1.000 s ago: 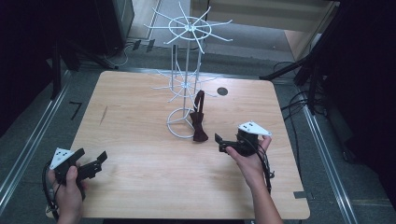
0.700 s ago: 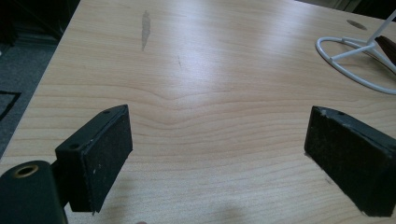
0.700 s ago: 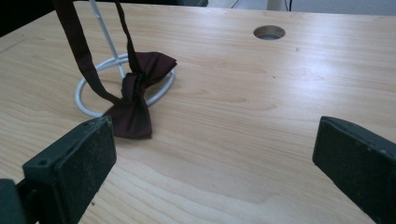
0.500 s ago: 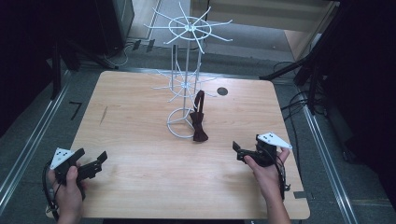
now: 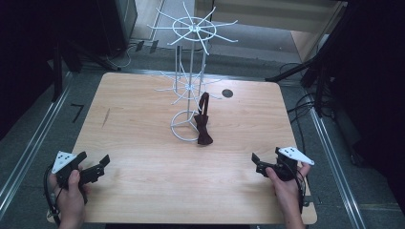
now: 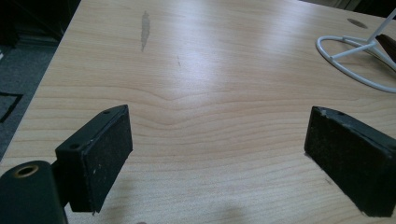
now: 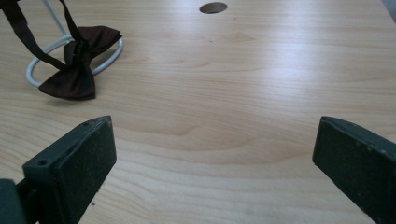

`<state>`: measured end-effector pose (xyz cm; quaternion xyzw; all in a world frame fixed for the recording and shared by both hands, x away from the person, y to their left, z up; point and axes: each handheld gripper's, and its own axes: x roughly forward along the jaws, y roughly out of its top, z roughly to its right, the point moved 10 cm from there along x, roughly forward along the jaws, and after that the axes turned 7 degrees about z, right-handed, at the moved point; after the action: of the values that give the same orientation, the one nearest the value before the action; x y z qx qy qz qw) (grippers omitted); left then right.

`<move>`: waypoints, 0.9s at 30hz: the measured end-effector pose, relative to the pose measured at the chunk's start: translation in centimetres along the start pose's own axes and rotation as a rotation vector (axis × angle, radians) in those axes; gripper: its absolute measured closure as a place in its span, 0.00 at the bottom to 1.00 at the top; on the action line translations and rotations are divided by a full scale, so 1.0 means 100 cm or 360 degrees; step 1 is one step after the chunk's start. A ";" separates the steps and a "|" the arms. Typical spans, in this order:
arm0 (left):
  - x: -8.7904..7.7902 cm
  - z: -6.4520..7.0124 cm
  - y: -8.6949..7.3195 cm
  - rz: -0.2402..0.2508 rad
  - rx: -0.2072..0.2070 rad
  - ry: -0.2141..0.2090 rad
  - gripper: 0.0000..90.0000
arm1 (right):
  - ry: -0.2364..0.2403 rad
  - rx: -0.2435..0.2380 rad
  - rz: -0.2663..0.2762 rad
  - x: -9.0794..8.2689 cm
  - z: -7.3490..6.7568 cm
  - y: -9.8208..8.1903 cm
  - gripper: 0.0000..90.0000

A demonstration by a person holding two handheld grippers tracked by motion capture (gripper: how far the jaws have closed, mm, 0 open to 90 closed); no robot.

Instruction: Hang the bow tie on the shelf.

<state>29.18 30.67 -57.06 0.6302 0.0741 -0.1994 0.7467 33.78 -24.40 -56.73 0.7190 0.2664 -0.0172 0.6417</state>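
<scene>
Currently both tools are parked near the bottom of the high view: left gripper (image 5: 98, 168) at lower left, right gripper (image 5: 261, 164) at lower right. Both have jaws spread wide with nothing between them, only bare table (image 5: 143, 143) under the pads.

Bow tie (image 5: 204, 130) sits mid-frame, hanging by its strap from a low arm of the white wire rack (image 5: 191, 86), the bow itself resting on the wood and lying across the rack's ring base (image 7: 32, 65). In the right gripper view it's at upper left, well apart from the jaws.

My read: the hang looks done, so the step is backing off cleanly. If you go back in:
- approach with the right one, it's nearer
- come in low along the table, jaws either side of the bow's knot
- don't drag the strap sideways, the rack looks light and could tip
- keep the left one clear of the ring base

Tie is dark brown, matte fabric, soft and floppy; thin strap looped, wings flared either side of a pinched centre.
</scene>
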 end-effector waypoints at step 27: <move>0.000 0.000 0.000 0.0006 -0.0001 0.0001 0.09 | -0.0282 0.0137 0.0004 -0.062 0.091 -0.039 0.00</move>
<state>29.17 30.65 -57.03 0.6303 0.0733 -0.1978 0.7472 29.74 -34.98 -59.63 0.7420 0.2067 -0.0913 0.6312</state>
